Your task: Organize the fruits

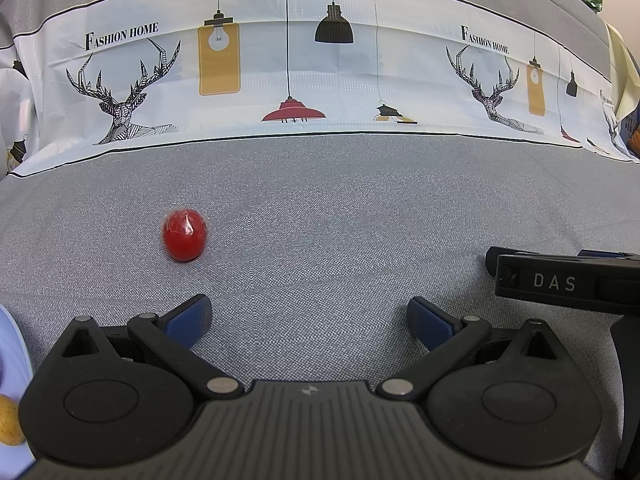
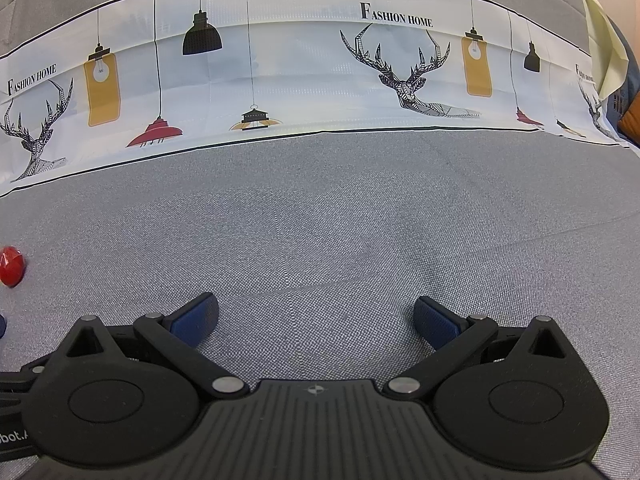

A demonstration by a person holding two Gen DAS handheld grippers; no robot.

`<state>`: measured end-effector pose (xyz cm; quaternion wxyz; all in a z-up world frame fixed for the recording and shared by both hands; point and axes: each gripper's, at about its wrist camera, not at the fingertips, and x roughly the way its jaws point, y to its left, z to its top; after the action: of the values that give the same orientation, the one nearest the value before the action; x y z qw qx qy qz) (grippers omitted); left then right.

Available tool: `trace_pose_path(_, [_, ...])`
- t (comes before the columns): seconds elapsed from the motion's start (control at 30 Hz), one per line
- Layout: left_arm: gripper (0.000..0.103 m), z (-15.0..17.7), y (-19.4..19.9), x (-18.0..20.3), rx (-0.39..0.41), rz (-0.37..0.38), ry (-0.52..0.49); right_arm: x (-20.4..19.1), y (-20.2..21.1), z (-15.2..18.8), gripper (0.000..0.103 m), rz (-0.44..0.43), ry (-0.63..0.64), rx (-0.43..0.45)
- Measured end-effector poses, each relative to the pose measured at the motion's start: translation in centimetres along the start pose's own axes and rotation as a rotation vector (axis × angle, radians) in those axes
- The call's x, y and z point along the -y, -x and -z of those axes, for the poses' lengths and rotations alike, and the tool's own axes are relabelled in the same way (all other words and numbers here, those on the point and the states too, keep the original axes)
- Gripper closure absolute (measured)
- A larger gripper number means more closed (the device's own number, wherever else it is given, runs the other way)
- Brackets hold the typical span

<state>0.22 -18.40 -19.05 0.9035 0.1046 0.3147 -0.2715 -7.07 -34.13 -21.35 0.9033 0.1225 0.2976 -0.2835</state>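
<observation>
Both sets of jaws stand spread wide and grasp nothing: the left gripper (image 1: 309, 322) and the right gripper (image 2: 316, 322) each hover low over the grey woven worktop (image 1: 340, 220), blue pads apart with bare cloth between them. At 3 o'clock in the left wrist view the right gripper's black body, lettered "DAS", lies close beside the left one. At 8 o'clock, at the frame edge, a yellow fruit (image 1: 9, 420) lies on a pale plate (image 1: 14, 360), only partly seen. Farther out, at 11 o'clock from the left jaws, a red fruit (image 1: 185, 234) wrapped in clear film sits alone on the worktop, well apart from both grippers; the right wrist view catches it at 9 o'clock. Beyond, at 12 o'clock, hangs a white printed cloth (image 1: 320, 72) with deer and lamps.
</observation>
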Motion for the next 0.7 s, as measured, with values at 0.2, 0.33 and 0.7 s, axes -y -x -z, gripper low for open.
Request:
trace_pose_path(0.2, [0.0,0.02,-0.02,0.01,0.001,0.0,0.0,0.03,0.0,0.0,0.001,0.0,0.0,0.0])
trace_pose_path(0.33, [0.0,0.04,-0.04,0.03,0.001,0.0,0.0,0.02,0.0,0.01,0.001,0.0,0.0,0.0])
trace_pose_path(0.7, [0.0,0.11,-0.1,0.04,0.006,-0.002,0.0,0.02,-0.02,0.04,0.001,0.0,0.0,0.0])
